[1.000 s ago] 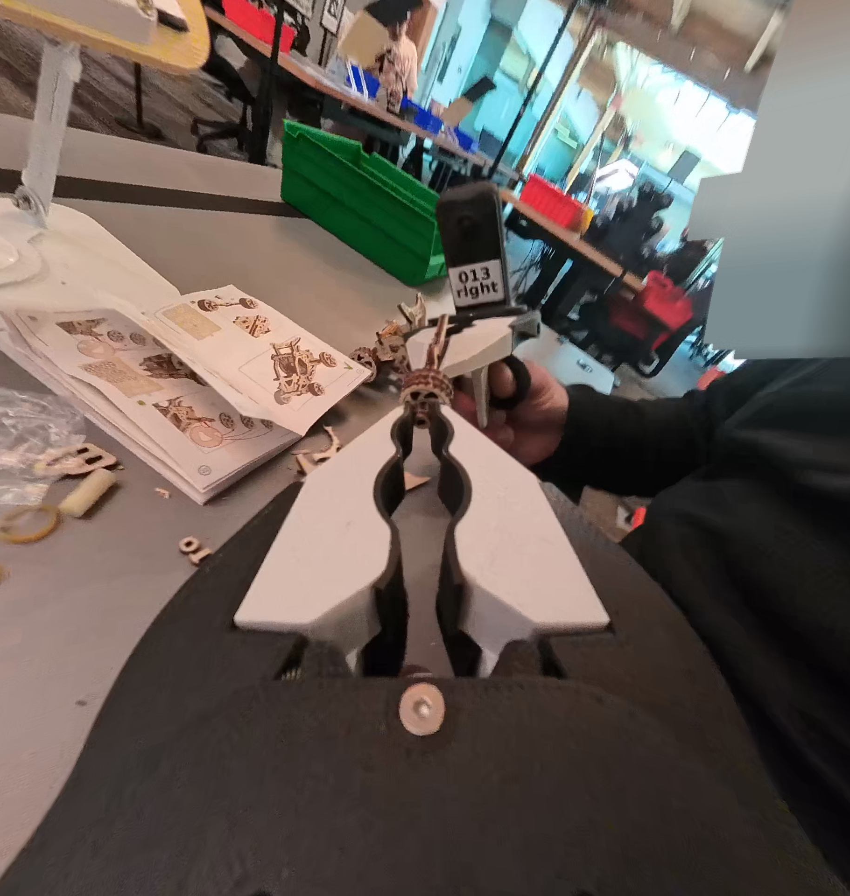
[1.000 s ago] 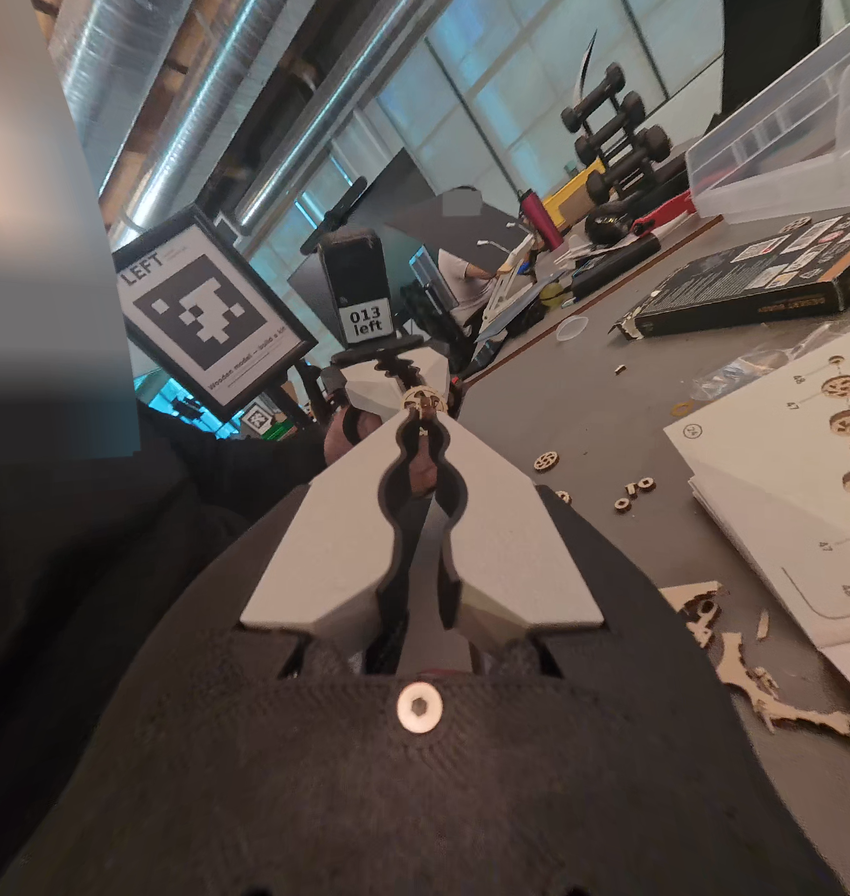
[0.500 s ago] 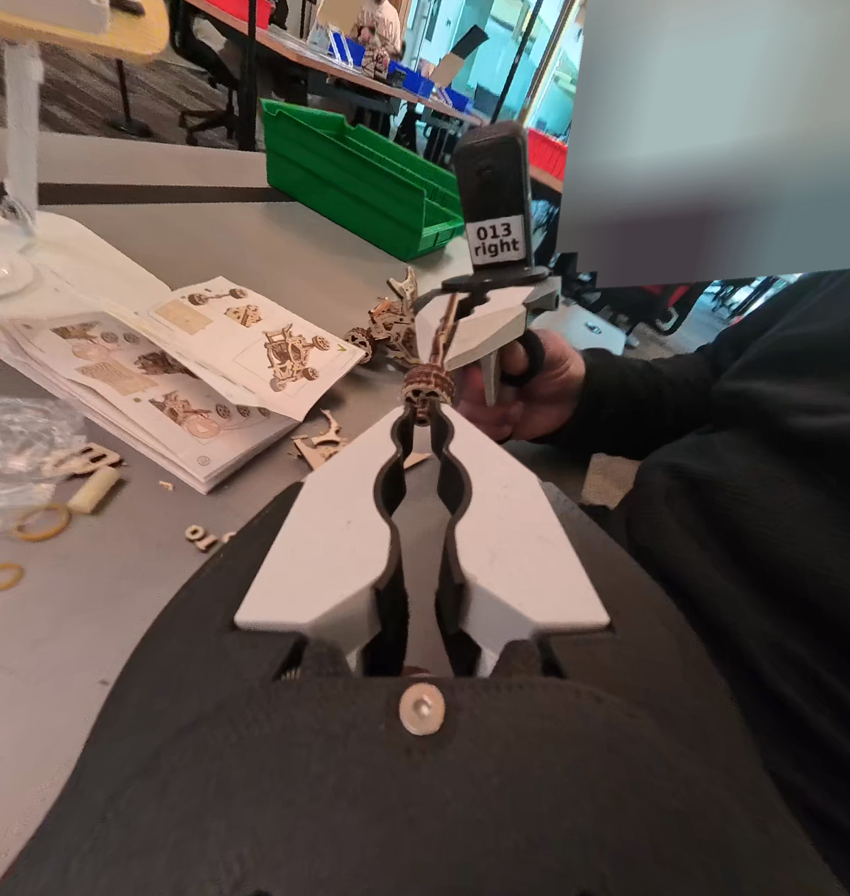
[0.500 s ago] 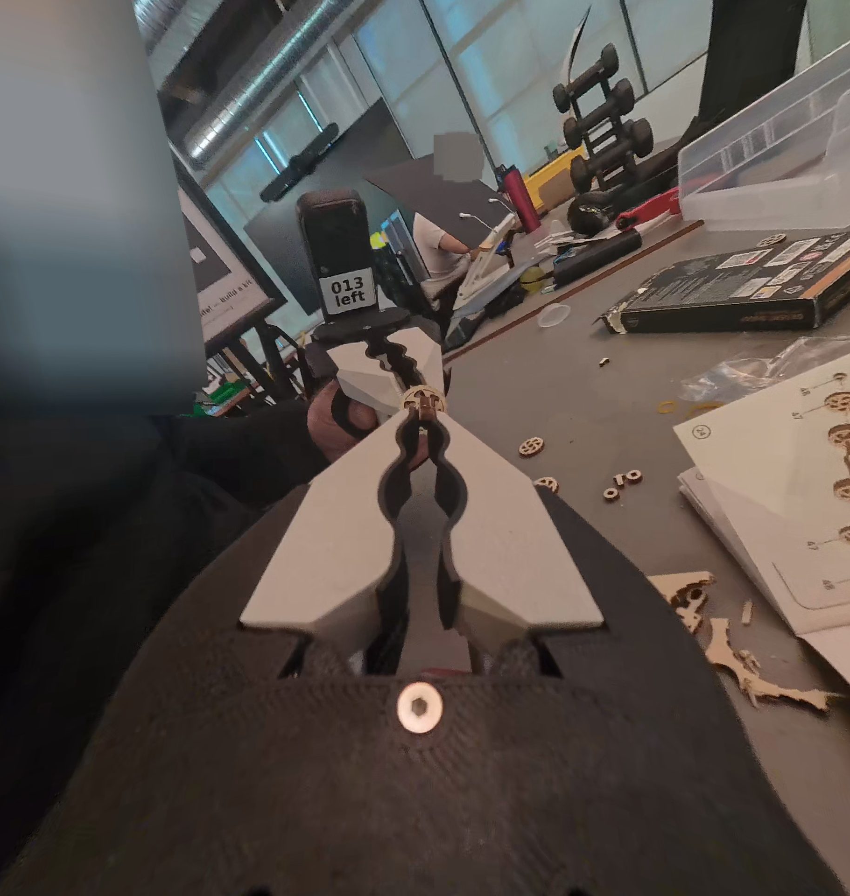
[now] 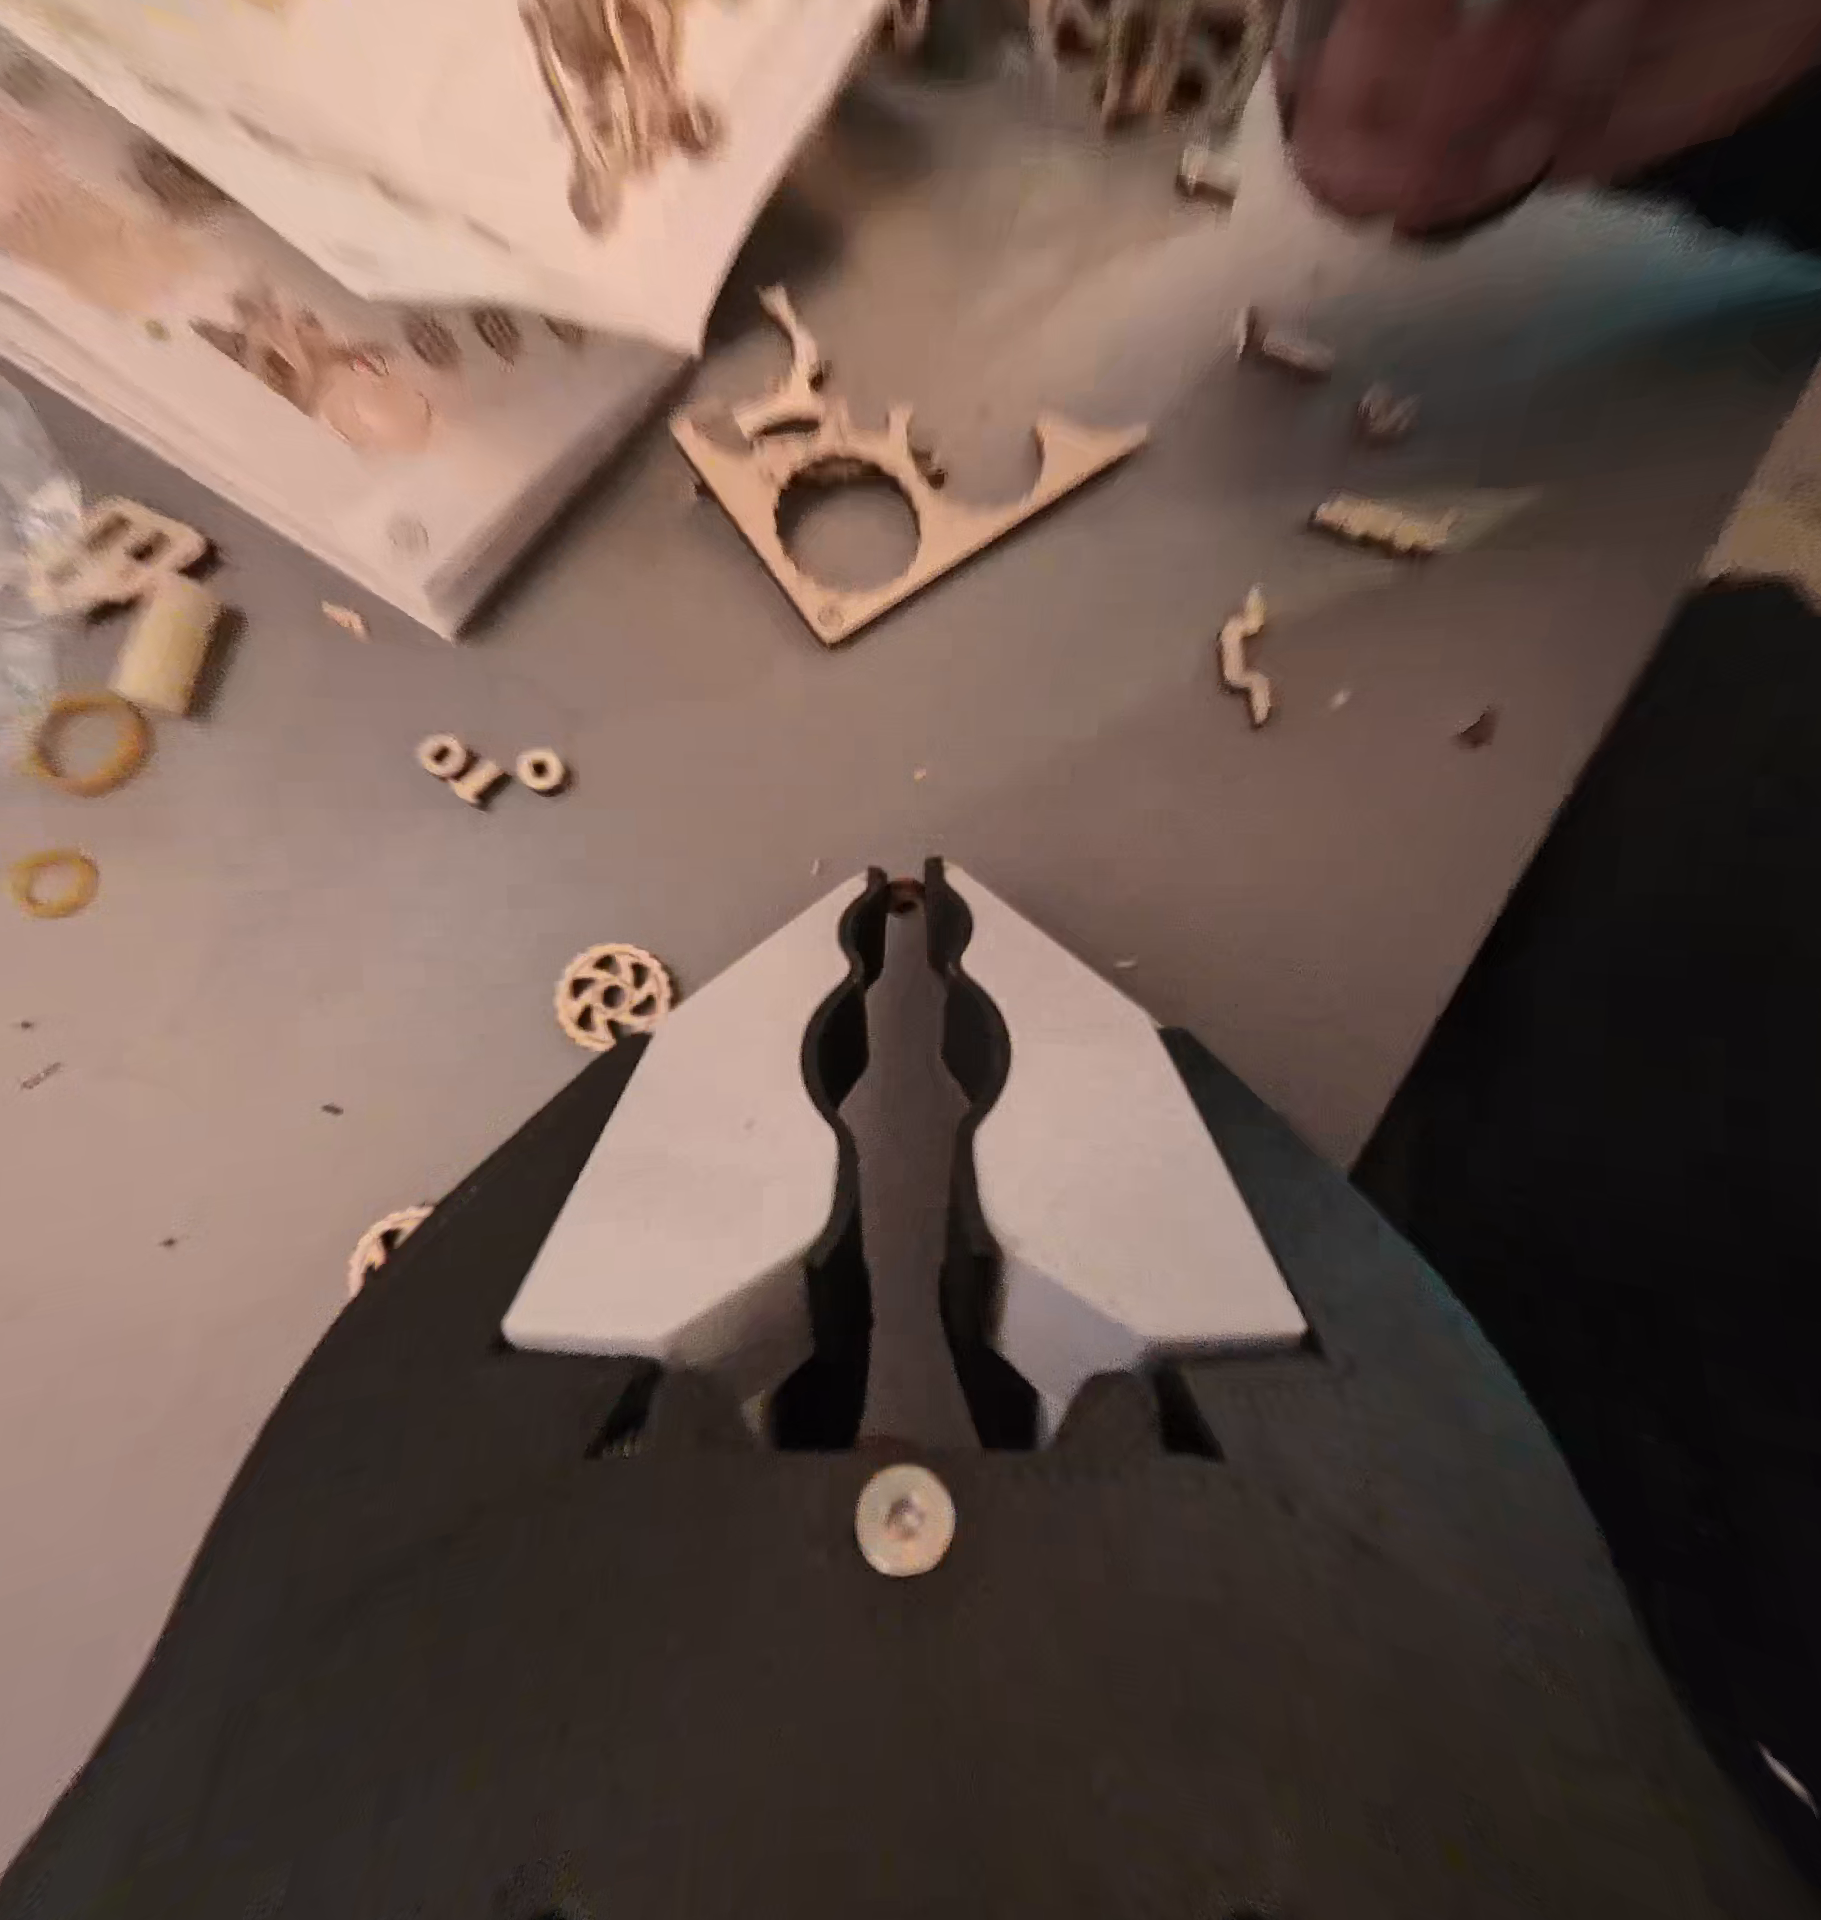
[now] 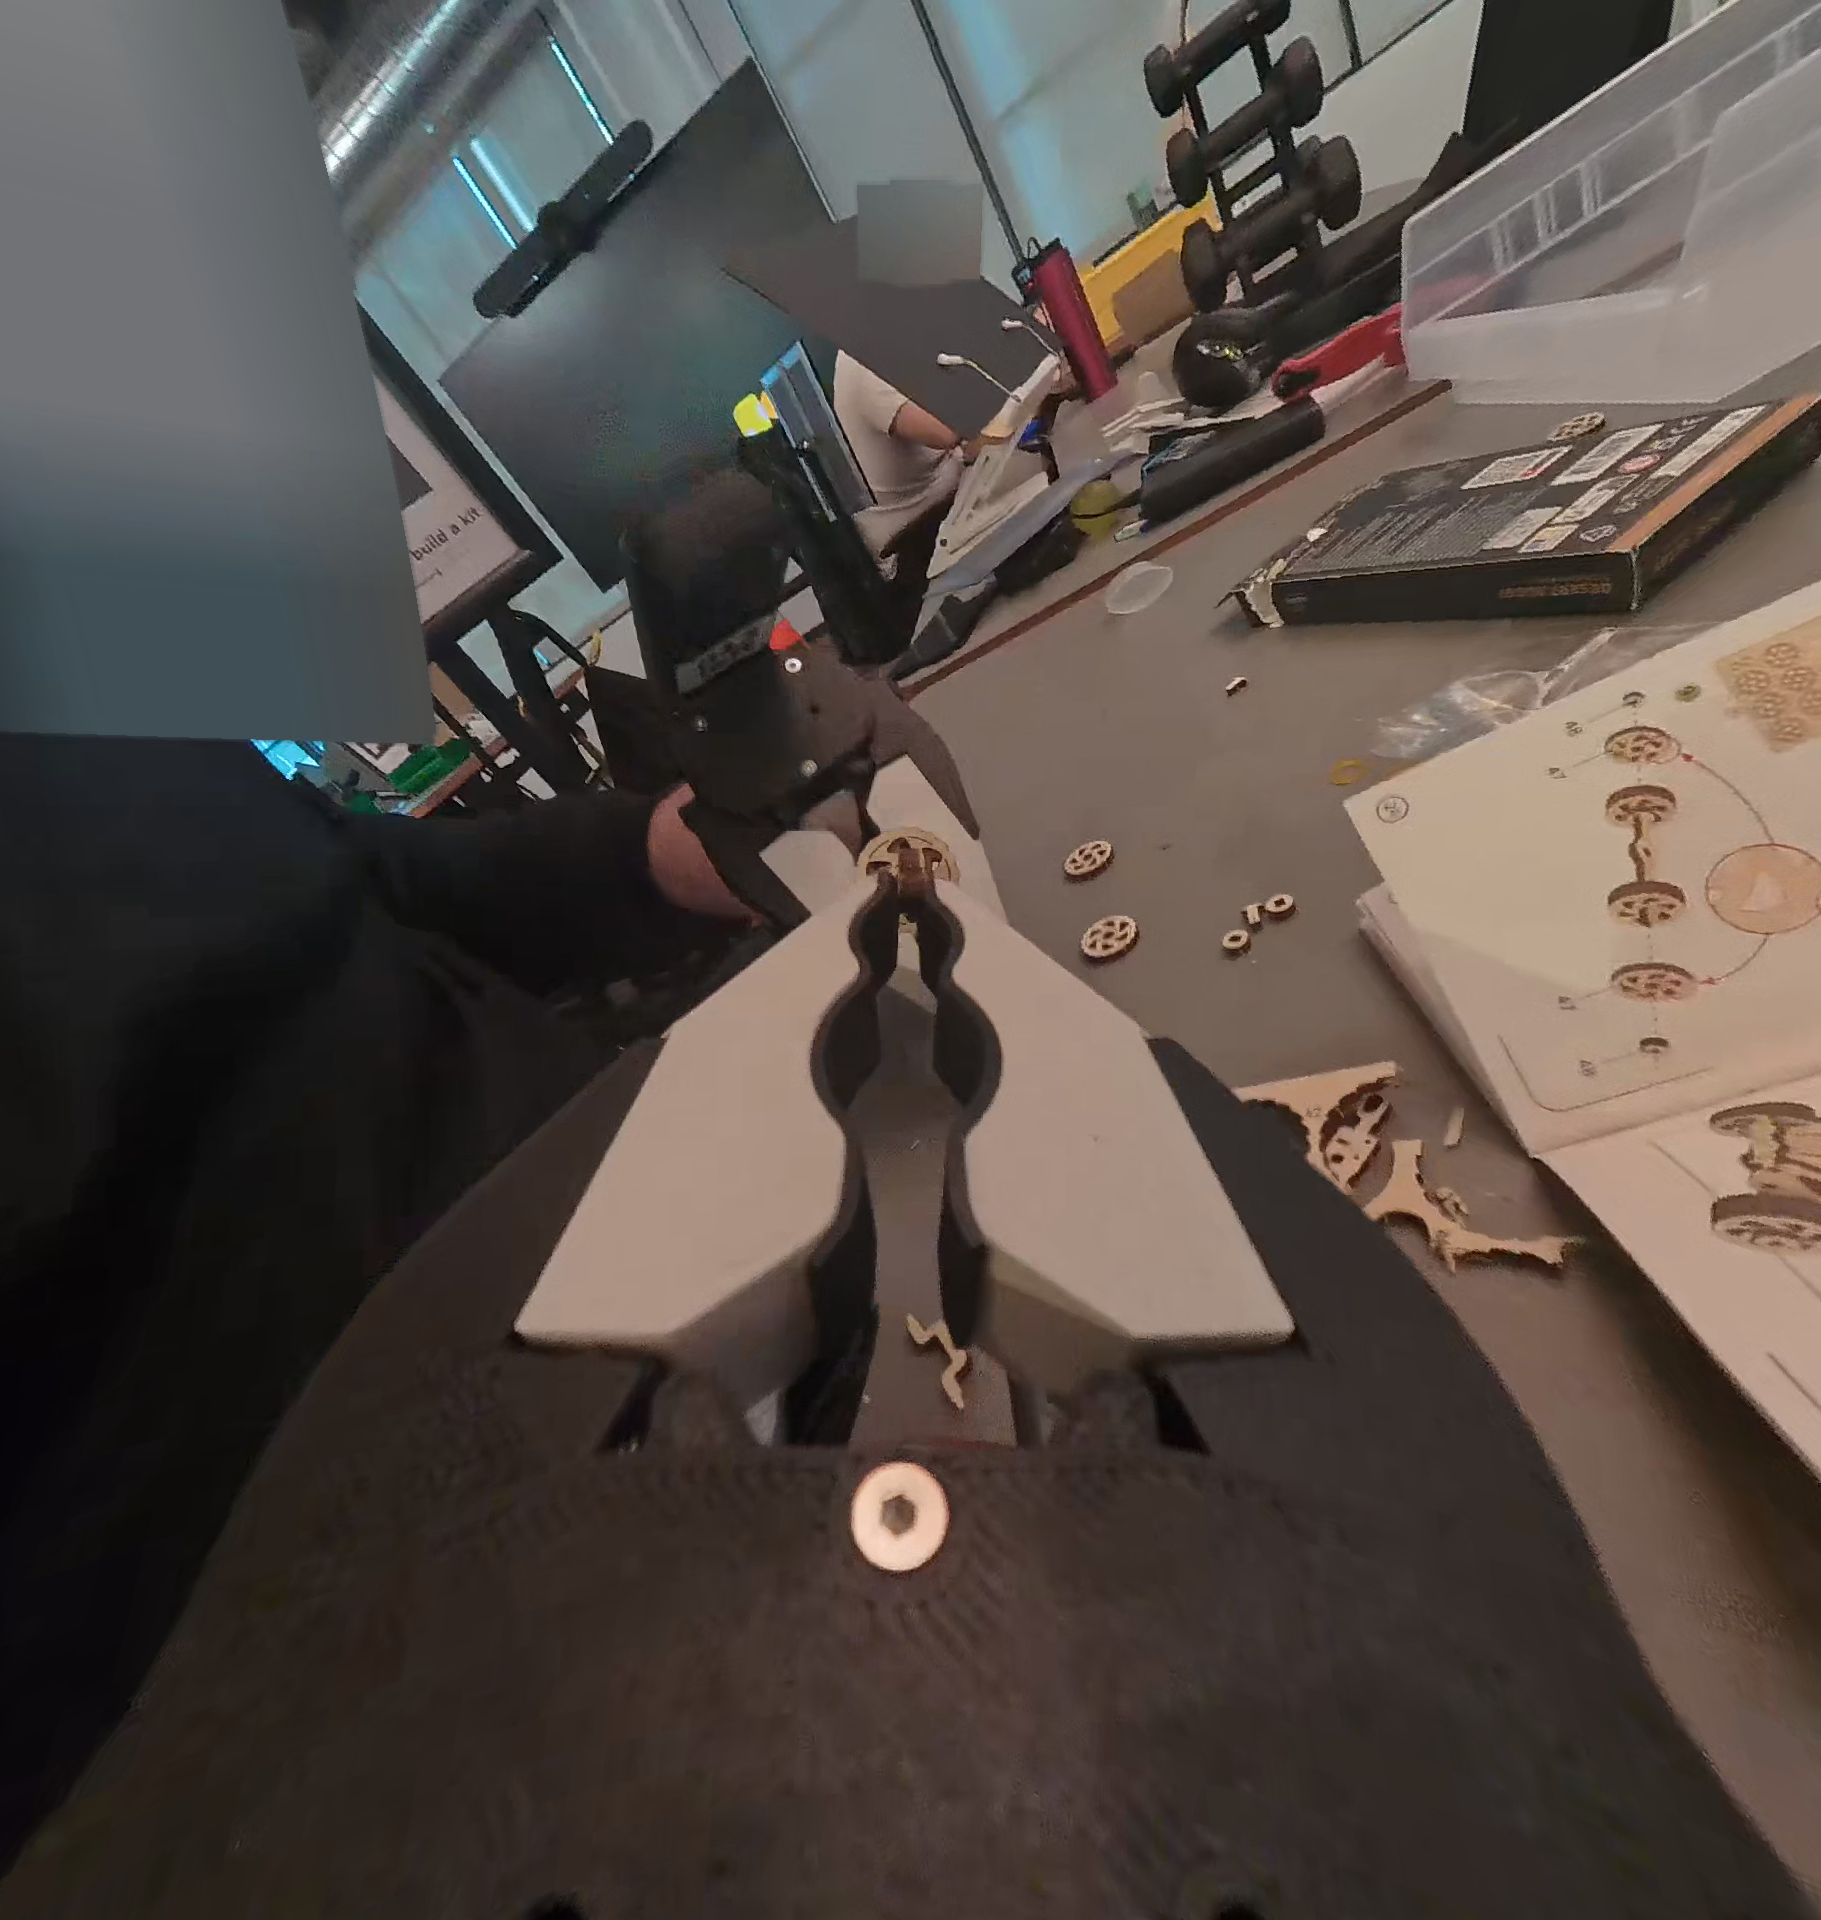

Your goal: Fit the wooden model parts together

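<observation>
In the right wrist view, my right gripper [image 6: 906, 891] is shut on a thin brown wooden axle piece. A round wooden wheel [image 6: 906, 857] sits just beyond its tips. My left gripper [image 6: 781, 748] meets it tip to tip, tilted down, held by a hand in a black sleeve. In the blurred left wrist view, my left gripper [image 5: 901, 876] points down at the grey table [image 5: 677, 831]. Its jaws are almost closed on a small brown wooden bit [image 5: 901, 896]. The rest of that part is hidden.
An open instruction booklet [image 5: 366, 260] [image 6: 1664, 935] lies on the table. A wooden offcut with a round hole [image 5: 885, 499], loose wheels [image 5: 615, 997] [image 6: 1108, 938], small scraps and rubber bands [image 5: 85, 743] lie around it. A black box [image 6: 1540, 520] and a clear bin [image 6: 1664, 229] stand farther back. The grippers' ends are close to 12 centimetres from one another.
My left gripper has tipped sharply down, so its view now shows the tabletop instead of the room. The two grippers stay tip to tip. The wheel now shows face-on at the right gripper's tips.
</observation>
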The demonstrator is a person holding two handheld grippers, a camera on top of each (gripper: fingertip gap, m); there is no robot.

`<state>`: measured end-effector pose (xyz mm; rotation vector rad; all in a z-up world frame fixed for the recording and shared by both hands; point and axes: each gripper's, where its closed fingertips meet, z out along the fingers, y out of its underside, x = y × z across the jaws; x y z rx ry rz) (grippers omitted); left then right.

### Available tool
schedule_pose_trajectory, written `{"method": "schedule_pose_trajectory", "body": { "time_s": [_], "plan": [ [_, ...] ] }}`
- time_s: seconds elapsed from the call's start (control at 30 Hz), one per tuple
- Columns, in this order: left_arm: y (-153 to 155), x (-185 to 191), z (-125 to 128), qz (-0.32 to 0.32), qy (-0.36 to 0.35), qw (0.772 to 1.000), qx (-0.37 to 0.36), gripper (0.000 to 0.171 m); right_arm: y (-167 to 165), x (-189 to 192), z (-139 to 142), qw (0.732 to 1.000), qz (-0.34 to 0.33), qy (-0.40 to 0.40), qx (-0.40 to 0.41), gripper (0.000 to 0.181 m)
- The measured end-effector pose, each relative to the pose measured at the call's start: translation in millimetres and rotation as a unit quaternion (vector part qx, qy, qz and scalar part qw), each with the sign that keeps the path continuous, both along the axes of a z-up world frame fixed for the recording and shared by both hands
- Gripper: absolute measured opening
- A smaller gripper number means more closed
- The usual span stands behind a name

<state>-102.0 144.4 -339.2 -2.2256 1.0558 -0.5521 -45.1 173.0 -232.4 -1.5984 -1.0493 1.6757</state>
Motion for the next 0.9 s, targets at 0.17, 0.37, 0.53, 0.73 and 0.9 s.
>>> {"method": "schedule_pose_trajectory", "body": {
  "time_s": [0.17, 0.37, 0.53, 0.73, 0.9],
  "plan": [
    [3, 7, -14, -0.014, 0.048, 0.999, -0.018, 0.005, -1, 2, -19, 0.999, -0.01, -0.036, 0.012, 0.001],
    [12, -1, -3, 0.004, 0.03, 1.0, -0.002, 0.041, 2, 4, -21, 0.999, -0.02, -0.042, 0.021, 0.001],
    [12, -6, 8, 0.008, 0.014, 0.999, 0.036, 0.052, 3, 6, -23, 0.998, -0.023, -0.049, 0.026, 0.001],
    [11, 39, 50, -0.029, -0.079, 0.991, 0.105, 0.068, -10, -4, -19, 0.999, -0.001, -0.037, -0.006, 0.001],
    [13, 63, 62, -0.038, -0.12, 0.984, 0.128, 0.044, -20, -8, -15, 0.997, 0.023, -0.006, -0.067, 0.001]
  ]
}}
